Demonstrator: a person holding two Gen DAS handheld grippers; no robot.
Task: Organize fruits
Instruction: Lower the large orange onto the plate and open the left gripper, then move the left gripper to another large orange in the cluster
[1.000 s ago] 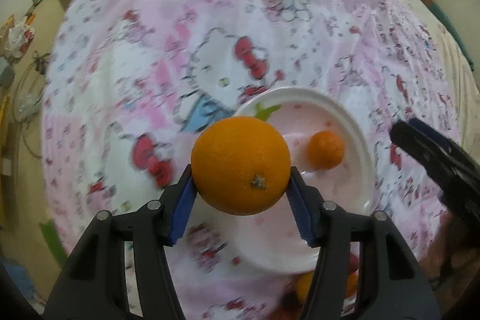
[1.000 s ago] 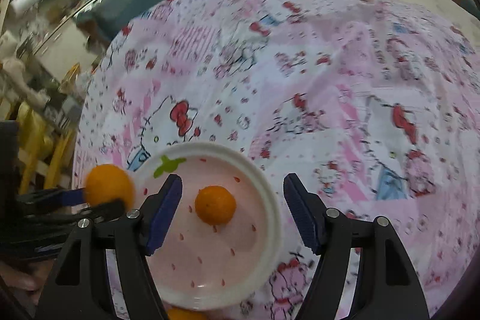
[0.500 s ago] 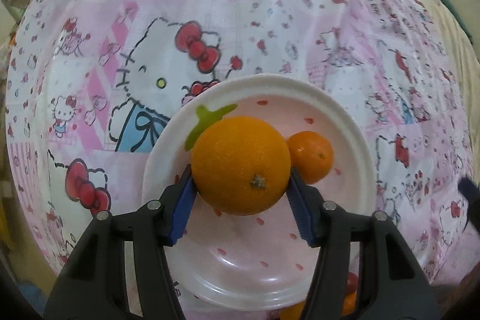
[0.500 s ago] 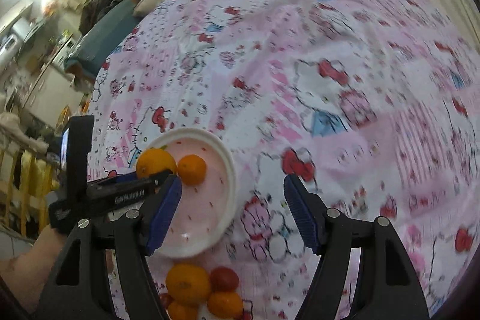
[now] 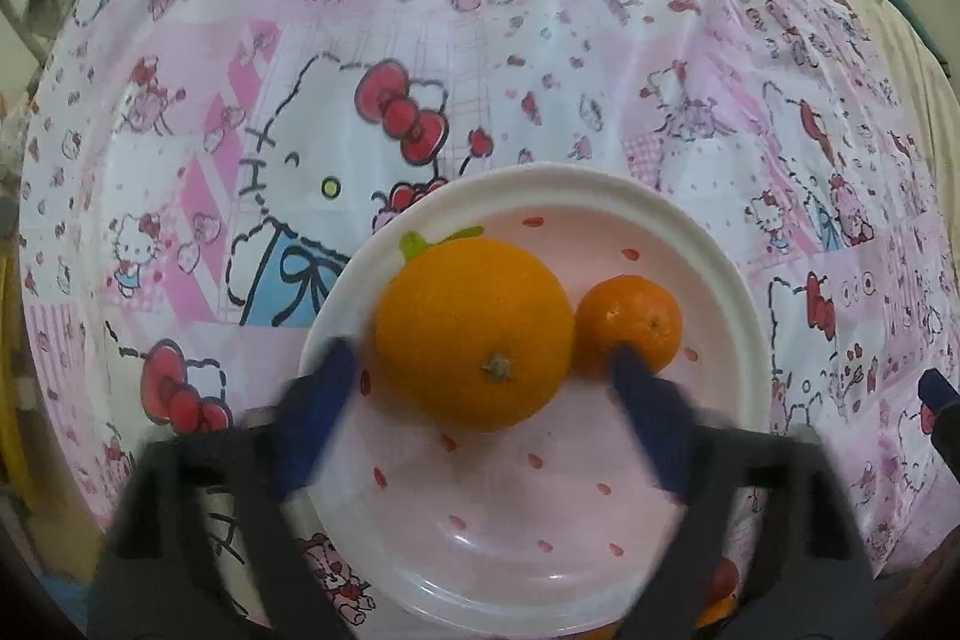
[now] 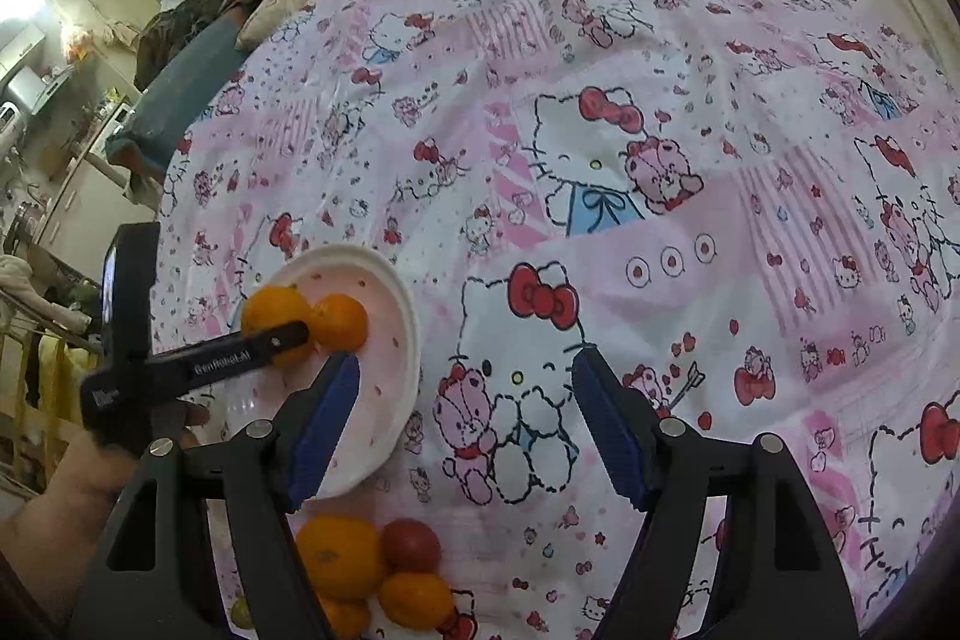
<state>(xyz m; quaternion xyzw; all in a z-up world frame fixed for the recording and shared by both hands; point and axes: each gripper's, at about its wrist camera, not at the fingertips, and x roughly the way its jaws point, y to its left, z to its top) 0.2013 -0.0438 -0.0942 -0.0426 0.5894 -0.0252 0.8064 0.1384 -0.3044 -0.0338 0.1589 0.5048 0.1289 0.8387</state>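
A large orange (image 5: 474, 334) lies on the pink-and-white plate (image 5: 600, 190), touching a small tangerine (image 5: 630, 325) to its right. My left gripper (image 5: 480, 364) straddles the orange. Its jaws are opening, and both blurred blue pads stand clear of the peel. In the right wrist view the same plate (image 6: 402, 340) sits at the left with both fruits, the orange (image 6: 273, 307) partly behind a left finger (image 6: 258, 346). My right gripper (image 6: 468, 370) is open over bare cloth just right of the plate, nothing between its fingers.
A pile of loose fruit lies near the plate's front edge: an orange (image 6: 339, 556), a red tomato (image 6: 411, 544) and a smaller orange (image 6: 414, 598). A pink cartoon-print cloth (image 6: 660, 160) covers the bed. Furniture and clutter stand beyond its left edge.
The left gripper brought the orange down over the plate beside the tangerine, then spread its jaws off it. The right gripper swung rightward away from the plate.
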